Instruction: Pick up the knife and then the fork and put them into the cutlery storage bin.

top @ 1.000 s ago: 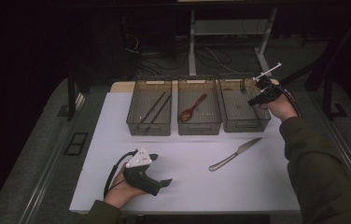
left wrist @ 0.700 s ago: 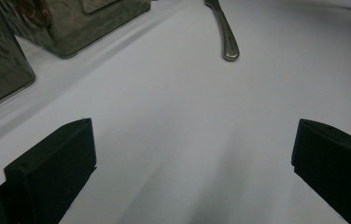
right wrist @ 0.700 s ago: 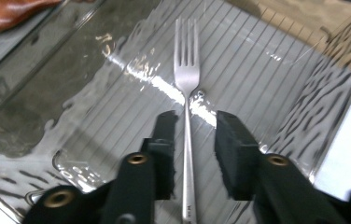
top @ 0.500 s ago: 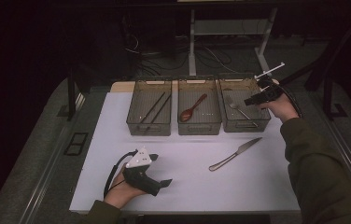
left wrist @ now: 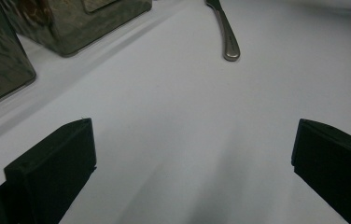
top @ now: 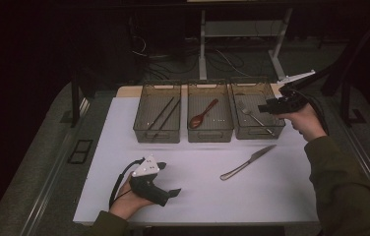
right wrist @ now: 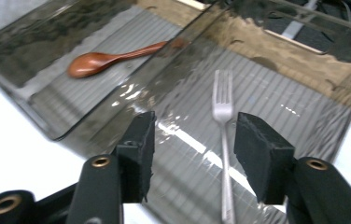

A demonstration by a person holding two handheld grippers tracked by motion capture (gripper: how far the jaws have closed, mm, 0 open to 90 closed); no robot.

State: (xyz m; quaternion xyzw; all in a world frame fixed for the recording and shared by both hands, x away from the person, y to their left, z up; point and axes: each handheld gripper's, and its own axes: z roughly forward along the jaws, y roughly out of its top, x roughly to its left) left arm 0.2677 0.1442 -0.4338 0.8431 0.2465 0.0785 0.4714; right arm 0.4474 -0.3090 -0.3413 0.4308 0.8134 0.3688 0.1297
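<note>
Three clear bins stand in a row at the back of the white table (top: 198,187). The left bin (top: 143,129) holds dark chopsticks (top: 162,114), the middle bin (top: 193,132) a wooden spoon (top: 203,114), the right bin (top: 274,129) a metal fork (top: 253,116). A table knife (top: 248,162) lies in front of the right bin. My right gripper (top: 264,108) hovers open over the right bin's right side; in the right gripper view the fork (right wrist: 222,121) lies below the right gripper (right wrist: 193,140). My left gripper (top: 172,192) rests open near the front edge; the left gripper (left wrist: 194,144) has bare table between its jaws.
The knife's handle (left wrist: 227,35) lies ahead of the left jaws, with bin walls (left wrist: 71,23) to their upper left. The spoon (right wrist: 113,56) lies in the neighbouring bin. A wooden board edge (top: 129,91) shows behind the bins. Cables and table legs (top: 202,44) lie beyond.
My right gripper has shifted a little to the right and lower at the right bin. The left gripper and the knife have stayed put.
</note>
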